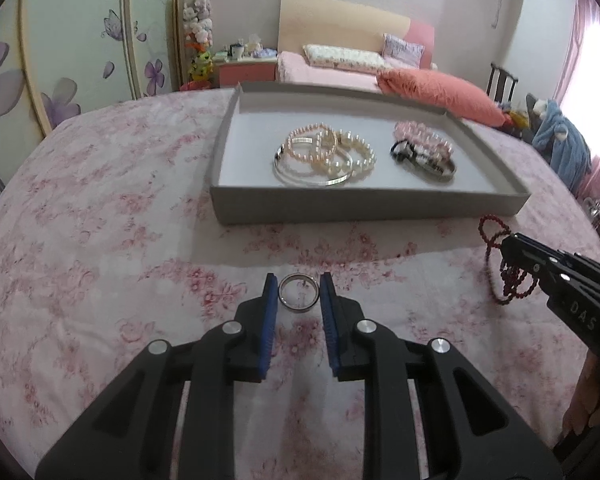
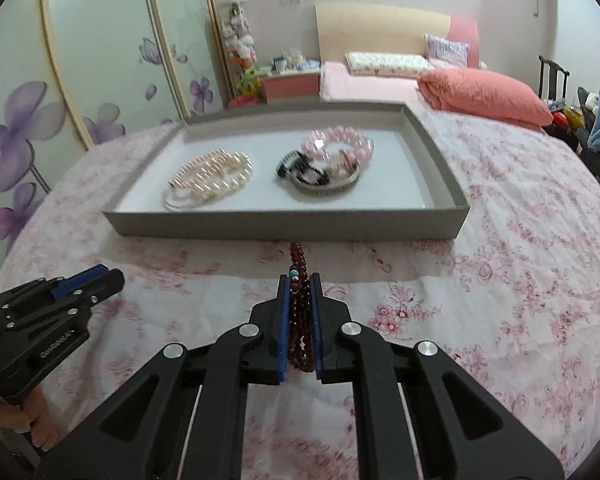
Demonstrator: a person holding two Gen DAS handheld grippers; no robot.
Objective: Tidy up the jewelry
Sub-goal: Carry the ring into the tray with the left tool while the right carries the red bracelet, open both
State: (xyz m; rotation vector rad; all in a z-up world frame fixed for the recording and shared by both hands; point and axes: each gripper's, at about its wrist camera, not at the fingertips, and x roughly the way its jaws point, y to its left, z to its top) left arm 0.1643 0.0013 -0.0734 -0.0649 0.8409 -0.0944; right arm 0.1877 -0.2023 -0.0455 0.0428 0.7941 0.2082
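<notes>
A grey tray (image 1: 364, 204) lies on the floral bedspread and holds pearl bracelets with a silver bangle (image 1: 326, 154) and a pink-and-black bracelet pile (image 1: 424, 150). My left gripper (image 1: 299, 292) is open, its blue pads on either side of a silver ring (image 1: 299, 293) lying on the bedspread. My right gripper (image 2: 299, 280) is shut on a dark red bead bracelet (image 2: 300, 280) in front of the tray (image 2: 284, 224). In the left wrist view the red bracelet (image 1: 508, 276) hangs from the right gripper (image 1: 512, 248).
The bedspread (image 1: 100, 220) covers the whole surface. An orange pillow (image 1: 440, 94) lies behind the tray. A wardrobe with purple flowers (image 1: 60, 60) stands at the left. Clothes and a chair (image 1: 556, 136) are at the right.
</notes>
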